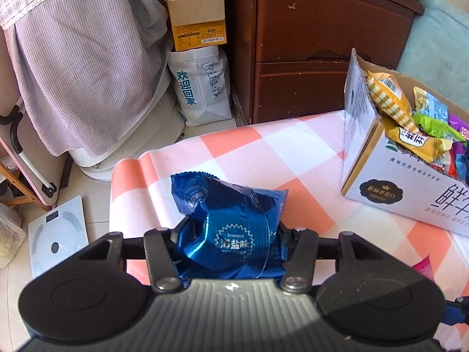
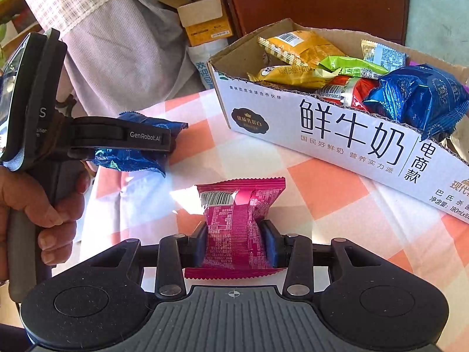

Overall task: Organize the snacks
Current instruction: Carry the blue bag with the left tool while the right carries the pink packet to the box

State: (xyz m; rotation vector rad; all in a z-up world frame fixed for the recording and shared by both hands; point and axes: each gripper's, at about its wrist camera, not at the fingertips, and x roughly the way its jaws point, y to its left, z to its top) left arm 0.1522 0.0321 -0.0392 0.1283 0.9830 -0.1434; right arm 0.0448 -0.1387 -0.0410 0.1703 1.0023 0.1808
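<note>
Nearest the left wrist camera, the left gripper (image 1: 231, 243) is clenching a crumpled blue snack packet (image 1: 231, 223), its pads pressing in from both sides and holding the packet above the orange-and-white checked tablecloth (image 1: 263, 152). Off to the right, the open milk carton box (image 1: 404, 187) is sitting on the cloth, already holding a jumble of yellow, green and red wrappers. Nearest the right wrist camera, the right gripper (image 2: 236, 242) is grasping a magenta snack packet (image 2: 234, 223) across its middle, the wrapper pinching in at the waist, just above the cloth. To the left in this view, a hand (image 2: 44, 202) is gripping the handle of the other tool, with the blue packet sticking out of its jaws. The box is lying beyond, up and to the right, with a second blue packet (image 2: 416, 99) resting at its near edge. The step in hand looks like carrying both picked-up snacks to the box. The next move probably calls for lifting each packet over the cardboard wall, one at a time so the tools are not colliding, and letting go only once above the pile.
</note>
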